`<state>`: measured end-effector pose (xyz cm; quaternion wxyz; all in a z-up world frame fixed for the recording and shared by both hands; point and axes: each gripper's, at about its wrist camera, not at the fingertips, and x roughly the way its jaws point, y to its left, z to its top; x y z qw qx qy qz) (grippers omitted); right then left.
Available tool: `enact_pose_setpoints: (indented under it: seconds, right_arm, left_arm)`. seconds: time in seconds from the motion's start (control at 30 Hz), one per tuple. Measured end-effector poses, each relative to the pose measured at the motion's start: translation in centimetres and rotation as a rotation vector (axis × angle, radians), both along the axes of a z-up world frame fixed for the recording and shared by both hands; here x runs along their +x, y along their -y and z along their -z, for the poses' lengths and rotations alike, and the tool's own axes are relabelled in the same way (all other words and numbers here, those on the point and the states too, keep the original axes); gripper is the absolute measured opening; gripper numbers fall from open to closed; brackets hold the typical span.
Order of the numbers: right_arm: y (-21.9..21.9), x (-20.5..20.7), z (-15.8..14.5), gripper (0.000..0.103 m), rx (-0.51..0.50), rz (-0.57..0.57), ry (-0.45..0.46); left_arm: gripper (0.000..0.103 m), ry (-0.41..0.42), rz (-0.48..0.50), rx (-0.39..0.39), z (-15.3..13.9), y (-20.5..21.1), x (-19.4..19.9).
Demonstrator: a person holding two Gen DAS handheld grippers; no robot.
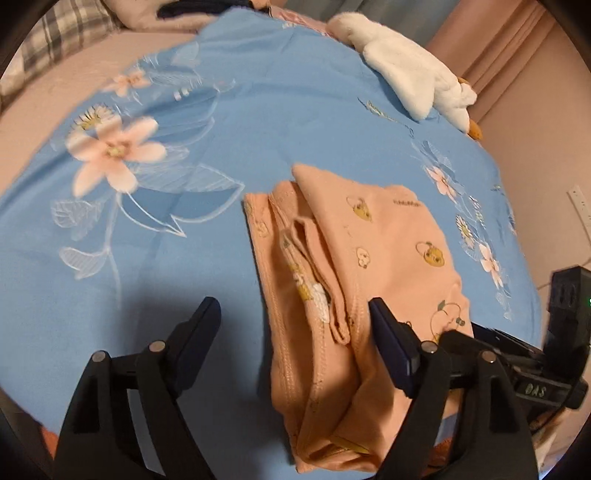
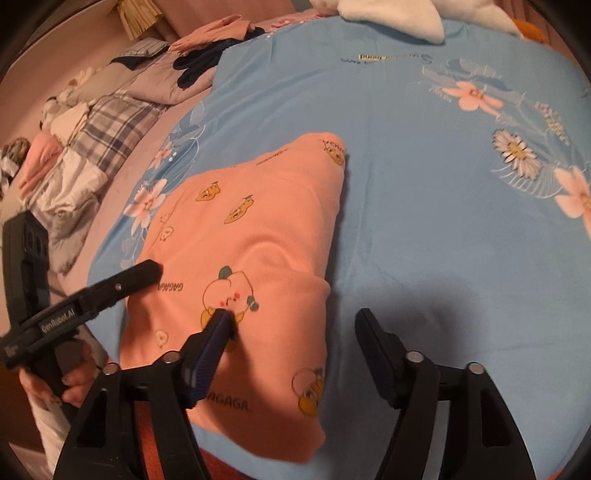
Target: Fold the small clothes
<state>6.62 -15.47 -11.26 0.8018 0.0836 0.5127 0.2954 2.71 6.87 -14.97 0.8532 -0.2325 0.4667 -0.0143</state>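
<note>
We see the folded peach garment [image 2: 255, 236] lying on the blue flowered bedsheet [image 2: 424, 184] near the bed's front edge. Our left gripper [image 1: 295, 325] has its fingers spread astride the garment's layered edge, pinching nothing; our right gripper [image 2: 291, 332] also stands spread, one finger [image 2: 212, 339] over the cloth.

We see a blue bedsheet [image 2: 424, 192] with pink and white flowers printed on it, and we take it as our landmark. At its far edge lies a white plush toy [image 1: 410, 70] with an orange part. Beside the sheet's left side, in the right wrist view, we find a plaid quilt [image 2: 110, 122]. On the quilt, near the sheet's far left corner, rest dark clothes [image 2: 195, 66] and pink folded clothes [image 2: 218, 31].
</note>
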Motion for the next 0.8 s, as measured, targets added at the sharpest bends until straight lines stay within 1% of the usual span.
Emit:
enact_pose_setpoints:
  seconds: [0.03, 0.1, 0.2, 0.27, 0.3, 0.33, 0.37, 0.4, 0.43, 0.47, 0.53, 0.63, 0.67, 0.7, 0.8]
  right_arm:
    - [-0.1, 0.2, 0.2, 0.073, 0.008, -0.002, -0.009]
    - [-0.5, 0.8, 0.8, 0.073, 0.034, -0.009, -0.039]
    - [-0.6, 1.3, 1.3, 0.073, 0.087, -0.014, -0.059]
    - [-0.9, 1.8, 1.5, 0.072, 0.131, -0.023, -0.075]
    - [-1.1, 2.0, 1.6, 0.071, 0.157, -0.028, -0.086]
    - [-1.2, 2.1, 1.7, 0.064, 0.169, -0.033, -0.092]
    - [-1.5, 2.3, 1.8, 0.056, 0.174, -0.038, -0.098]
    - [-1.8, 2.3, 1.8, 0.053, 0.158, -0.036, -0.096]
    - [-1.9, 2.1, 1.5, 0.046, 0.143, -0.042, -0.088]
    - [-2.0, 1.9, 1.2, 0.039, 0.13, -0.046, -0.078]
    - [-2.0, 1.5, 0.2, 0.035, 0.12, -0.054, -0.043]
    - [-1.4, 1.3, -1.6, 0.034, 0.122, -0.043, 0.006]
    - [-0.8, 1.3, -2.6, 0.033, 0.126, -0.036, 0.034]
    - [-0.3, 1.4, -3.2, 0.033, 0.129, -0.031, 0.051]
    - [1.2, 1.9, -4.6, 0.033, 0.129, -0.009, 0.102]
  left_arm:
    - [0.081, -0.007, 0.004, -0.031, 0.4, -0.2, 0.0]
    - [0.081, -0.017, 0.029, -0.12, 1.2, -0.4, 0.3]
    - [0.079, -0.003, 0.068, -0.169, 1.5, 0.0, 0.9]
    - [0.066, 0.003, 0.106, -0.228, 1.9, 0.7, 1.4]
    - [0.051, 0.002, 0.123, -0.263, 2.1, 1.0, 1.6]
    - [0.044, -0.01, 0.129, -0.288, 2.4, 1.5, 1.8]
    - [0.041, -0.011, 0.125, -0.284, 2.4, 1.7, 1.8]
    - [0.037, -0.004, 0.122, -0.258, 2.1, 2.2, 1.7]
    - [0.034, 0.001, 0.122, -0.244, 1.7, 2.6, 1.6]
    - [0.033, 0.005, 0.121, -0.237, 1.3, 2.7, 1.5]
    - [0.031, 0.018, 0.126, -0.212, 0.3, 3.2, 1.5]
    - [0.031, 0.074, 0.152, -0.199, -2.1, 4.3, 1.7]
    - [0.031, 0.089, 0.158, -0.195, -2.5, 4.5, 1.7]
    - [0.031, 0.119, 0.172, -0.185, -3.4, 5.1, 2.0]
    - [0.031, 0.173, 0.198, -0.177, -4.8, 6.5, 2.8]
